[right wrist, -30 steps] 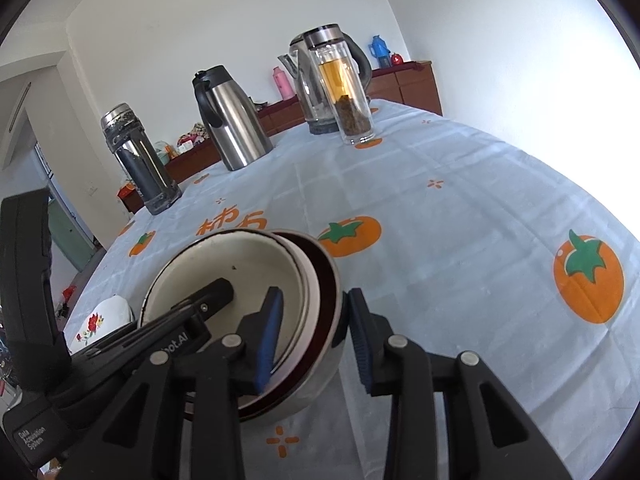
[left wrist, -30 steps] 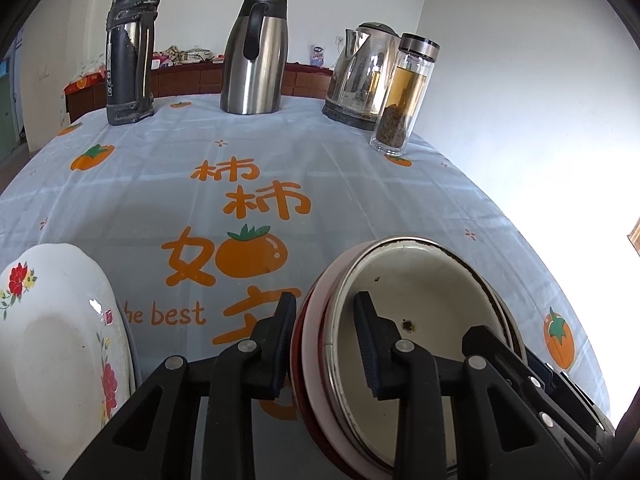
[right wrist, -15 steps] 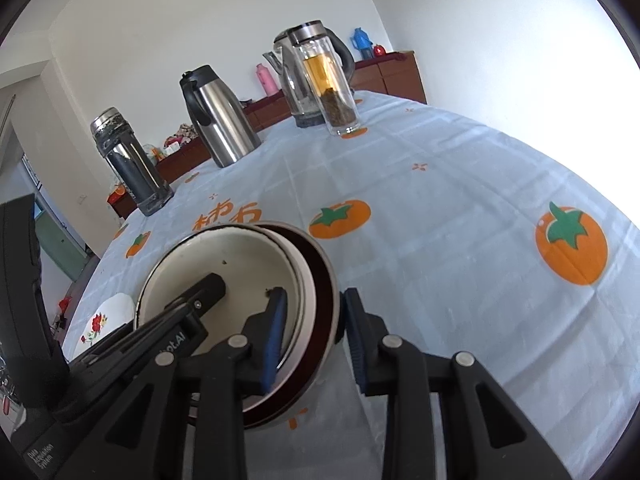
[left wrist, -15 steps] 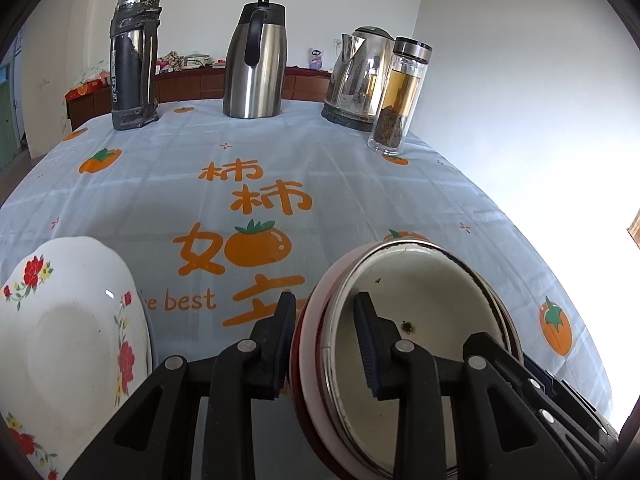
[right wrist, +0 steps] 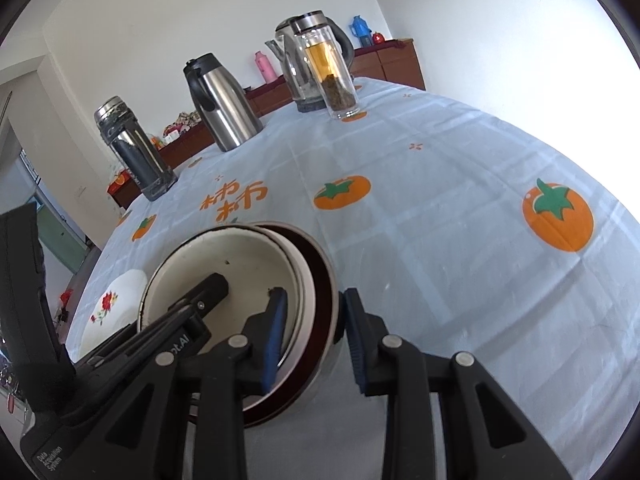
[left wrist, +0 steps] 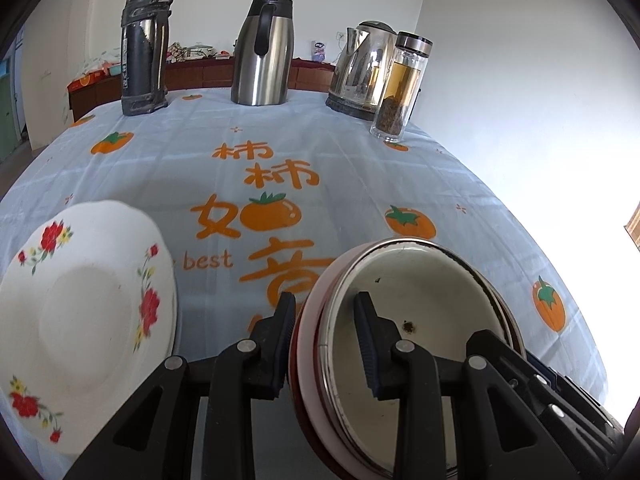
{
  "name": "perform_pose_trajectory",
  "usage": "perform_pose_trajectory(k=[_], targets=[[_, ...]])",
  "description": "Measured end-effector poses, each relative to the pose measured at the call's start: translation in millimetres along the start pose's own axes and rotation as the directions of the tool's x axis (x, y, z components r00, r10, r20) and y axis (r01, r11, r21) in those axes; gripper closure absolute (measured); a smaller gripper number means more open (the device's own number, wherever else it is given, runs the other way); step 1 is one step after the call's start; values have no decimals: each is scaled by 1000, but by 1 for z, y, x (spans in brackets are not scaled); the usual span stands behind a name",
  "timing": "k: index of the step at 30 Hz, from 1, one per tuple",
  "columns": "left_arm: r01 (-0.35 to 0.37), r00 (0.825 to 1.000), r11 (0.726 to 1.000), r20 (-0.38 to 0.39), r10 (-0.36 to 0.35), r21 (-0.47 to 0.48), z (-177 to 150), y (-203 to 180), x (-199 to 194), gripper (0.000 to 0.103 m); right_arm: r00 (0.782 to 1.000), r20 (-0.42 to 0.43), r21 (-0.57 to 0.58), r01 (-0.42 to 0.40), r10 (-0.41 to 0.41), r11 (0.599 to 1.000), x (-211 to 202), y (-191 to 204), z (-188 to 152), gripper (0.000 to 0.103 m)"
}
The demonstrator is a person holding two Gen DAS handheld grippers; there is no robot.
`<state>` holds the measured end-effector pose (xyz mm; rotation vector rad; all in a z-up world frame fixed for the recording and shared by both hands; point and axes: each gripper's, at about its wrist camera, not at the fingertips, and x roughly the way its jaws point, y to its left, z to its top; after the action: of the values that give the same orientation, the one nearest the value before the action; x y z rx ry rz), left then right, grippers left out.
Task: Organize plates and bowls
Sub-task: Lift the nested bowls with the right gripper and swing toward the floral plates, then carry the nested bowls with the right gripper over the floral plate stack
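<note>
Carrying: a nested stack of bowls (left wrist: 420,320), a cream enamel one inside a dark red one, held tilted between both claws above the surface (left wrist: 280,152).
Left claw (left wrist: 326,340): narrowly parted and clamped over the stack's near-left rim, one pad inside, one outside.
Right claw (right wrist: 312,336): pinching the opposite rim the same way; its grip looks slightly tighter than a second ago.
Change: in the left view the flowered plate (left wrist: 80,312) has grown larger and slid further into frame, so the stack is travelling towards it.
Meaning: probably the bowls are being brought beside or onto the plate; setting down is not yet done.
Surface: pale blue cloth printed with orange persimmons and lettering.
Beyond the plate: a dark flask (left wrist: 144,48), steel carafe (left wrist: 264,52), kettle (left wrist: 360,68) and glass tea bottle (left wrist: 400,88) along the far edge.
Room: white walls, a low wooden cabinet (right wrist: 392,60) behind.
</note>
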<state>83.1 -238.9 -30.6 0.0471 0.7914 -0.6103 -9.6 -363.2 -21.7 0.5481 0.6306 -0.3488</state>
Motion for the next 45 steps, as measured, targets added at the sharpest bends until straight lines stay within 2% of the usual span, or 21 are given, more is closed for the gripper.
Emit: perform_pose_trajectory(k=[45], targets=[[-19,1000,1000,13,19,11,-43,28,-75,70,999,-49,-83,3,-7,997,-54,42,-52,74]])
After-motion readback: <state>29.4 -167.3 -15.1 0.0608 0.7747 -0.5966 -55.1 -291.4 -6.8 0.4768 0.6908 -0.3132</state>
